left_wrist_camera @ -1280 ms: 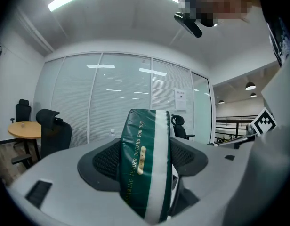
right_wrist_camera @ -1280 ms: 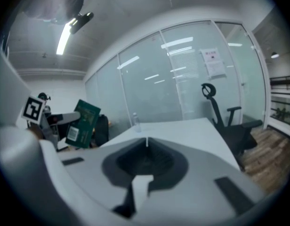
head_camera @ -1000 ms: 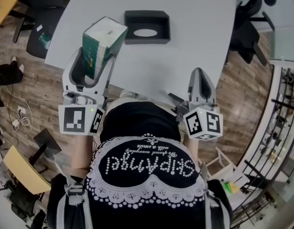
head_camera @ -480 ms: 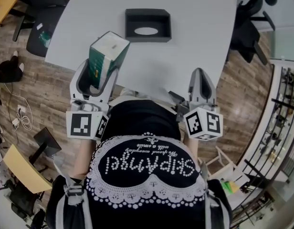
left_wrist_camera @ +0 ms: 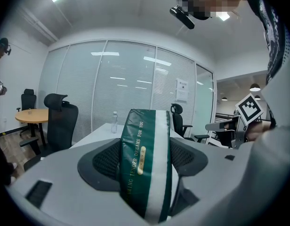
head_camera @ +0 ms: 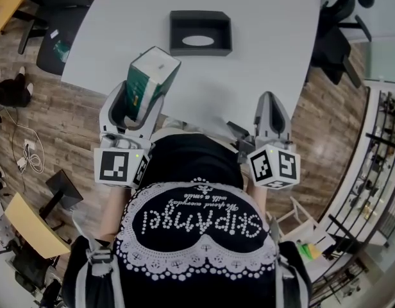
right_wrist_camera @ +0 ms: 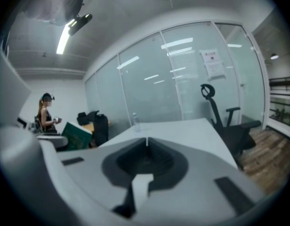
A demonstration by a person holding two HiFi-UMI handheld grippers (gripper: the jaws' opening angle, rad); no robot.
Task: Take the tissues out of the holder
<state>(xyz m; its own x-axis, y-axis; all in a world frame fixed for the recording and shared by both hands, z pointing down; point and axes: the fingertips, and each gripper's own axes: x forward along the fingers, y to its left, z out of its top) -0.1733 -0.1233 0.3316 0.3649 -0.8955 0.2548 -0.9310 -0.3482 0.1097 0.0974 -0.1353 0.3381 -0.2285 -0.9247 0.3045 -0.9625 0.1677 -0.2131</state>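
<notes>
A green and white tissue pack (head_camera: pixel 149 76) stands upright between the jaws of my left gripper (head_camera: pixel 138 90), which is shut on it above the near left edge of the white table (head_camera: pixel 261 37). In the left gripper view the pack (left_wrist_camera: pixel 145 159) fills the gap between both pads. The black tissue holder (head_camera: pixel 217 27) sits on the table's far middle, apart from the pack, its oval opening facing up. My right gripper (head_camera: pixel 272 111) hangs at the table's near right edge, shut with nothing in it; its jaws (right_wrist_camera: pixel 146 145) meet in the right gripper view.
Black office chairs (head_camera: pixel 335 40) stand at the table's right and far left. A water bottle (left_wrist_camera: pixel 114 121) stands on the table. A round wooden table (left_wrist_camera: pixel 34 117) and another chair are beyond. A person (right_wrist_camera: pixel 46 114) stands far left in the right gripper view.
My left gripper has carried the tissue pack to the right and nearer to the person's body. The right gripper and the holder have stayed put.
</notes>
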